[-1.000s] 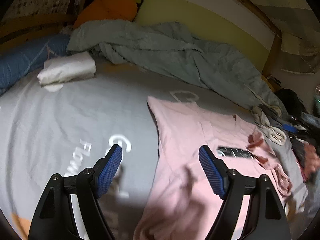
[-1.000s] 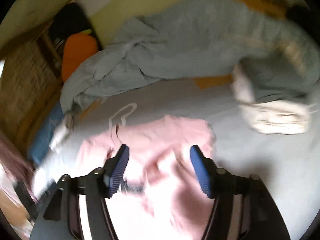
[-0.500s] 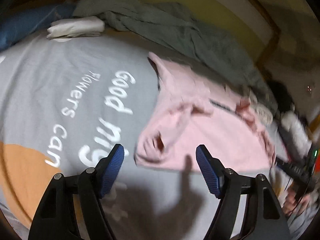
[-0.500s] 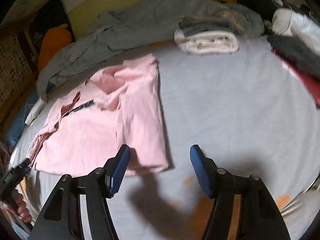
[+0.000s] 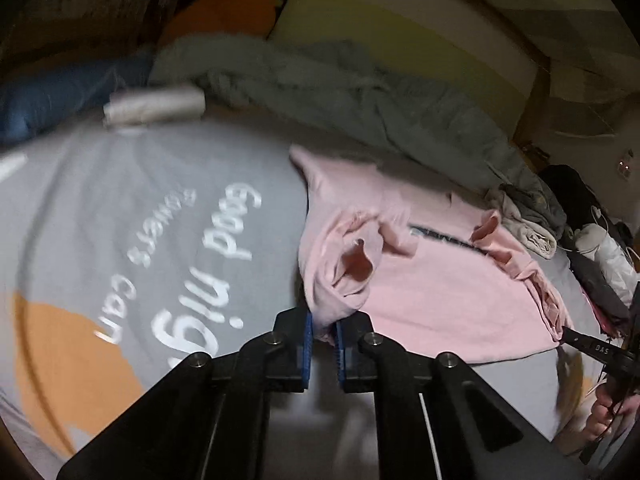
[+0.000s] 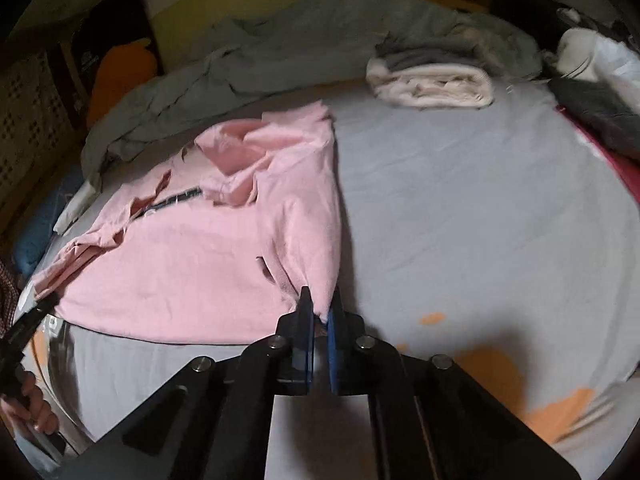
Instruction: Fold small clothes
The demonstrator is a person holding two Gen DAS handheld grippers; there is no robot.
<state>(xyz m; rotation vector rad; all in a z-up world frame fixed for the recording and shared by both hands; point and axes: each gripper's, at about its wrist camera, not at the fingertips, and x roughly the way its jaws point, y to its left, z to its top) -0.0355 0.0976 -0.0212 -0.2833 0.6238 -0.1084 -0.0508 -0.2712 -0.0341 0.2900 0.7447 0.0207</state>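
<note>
Pink shirt lies spread on the bed, on a grey sheet printed with white lettering and orange patches. Both claws are clenched on its near edge. The left claw pinches the near left corner of the shirt between its blue pads, beside a bunched sleeve opening. The right claw grips the opposite near corner, where the cloth is drawn into a narrow fold running down between the pads. In the right wrist view the left claw's black tip and the hand that holds it show at the far left edge; in the left wrist view the right claw shows at the far right, at the shirt's other corner.

The shirt's far part is rumpled, with a dark stripe of print partly covered by folds. Beyond it a grey blanket lies heaped along the head of the bed. A folded pale cloth sits on the sheet well apart from the shirt, with what seems to be a grey garment on top, though blur makes that uncertain. A rolled white cloth lies near a blue pillow, and an orange cushion rests behind the blanket.
</note>
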